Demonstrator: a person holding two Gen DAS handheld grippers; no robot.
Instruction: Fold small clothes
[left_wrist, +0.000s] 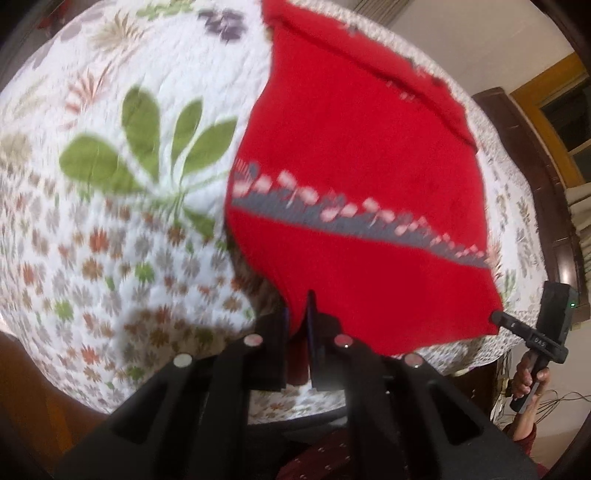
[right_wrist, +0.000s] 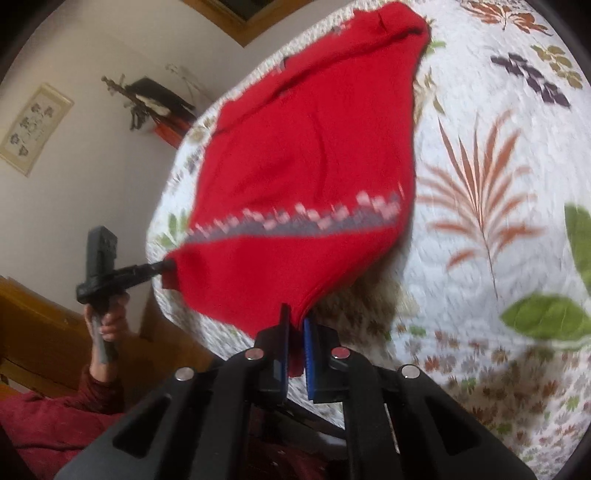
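Hanging between two hand-held grippers, one red sweater (left_wrist: 354, 155) with a grey-and-pink patterned band is lifted by its near hem above a bed, its far end, with one sleeve lying along the right edge, resting on the floral quilt (left_wrist: 122, 206). The left hand-held gripper (left_wrist: 298, 314) is clenched on one near corner of the hem, cloth bunched between its fingers; the right hand-held gripper (right_wrist: 295, 321) pinches the other near corner the same way. Each gripper also appears in the other's view, gripped by a hand (right_wrist: 107, 317) in a dark red sleeve.

The sweater's long axis runs away from both grippers, from the held hem toward the far collar end, so the garment lies straight ahead of each. Neither hand is clearly nearer; both hold the same edge, well apart across its width.

Judging by the task, the next move is likely to carry the hem forward over the far end to make a fold, and it depends on both corners travelling level.

Count: one sweater, two grippers, one quilt-covered bed.
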